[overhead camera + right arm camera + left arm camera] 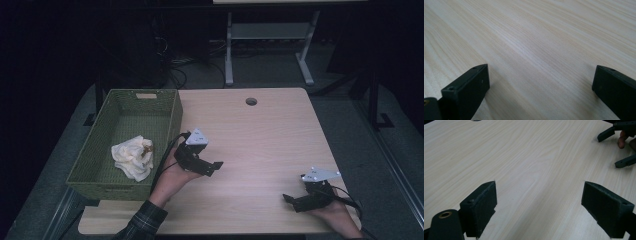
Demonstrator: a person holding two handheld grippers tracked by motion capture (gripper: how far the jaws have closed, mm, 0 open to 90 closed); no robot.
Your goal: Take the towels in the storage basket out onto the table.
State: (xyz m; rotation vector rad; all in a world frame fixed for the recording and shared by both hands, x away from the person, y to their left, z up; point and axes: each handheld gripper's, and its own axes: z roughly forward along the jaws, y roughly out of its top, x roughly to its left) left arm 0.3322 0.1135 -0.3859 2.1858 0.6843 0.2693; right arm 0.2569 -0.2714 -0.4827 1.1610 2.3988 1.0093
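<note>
Cloth [132, 157]: crumpled in the green basket [172, 120], near its front; likely light, soft, best pinched at a raised fold.
Left gripper [216, 167]: just beside the basket, jaws wide apart, empty.
Right gripper [292, 201]: well apart, jaws wide, empty.
Table [260, 145]: bare wood.

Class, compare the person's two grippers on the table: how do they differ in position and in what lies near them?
The left gripper sits near the table's middle, close beside the green basket holding a crumpled cloth; the right gripper rests at the near right corner, far from the basket. The left points rightward, the right points leftward. Both have open jaws holding nothing, over bare wood.
</note>
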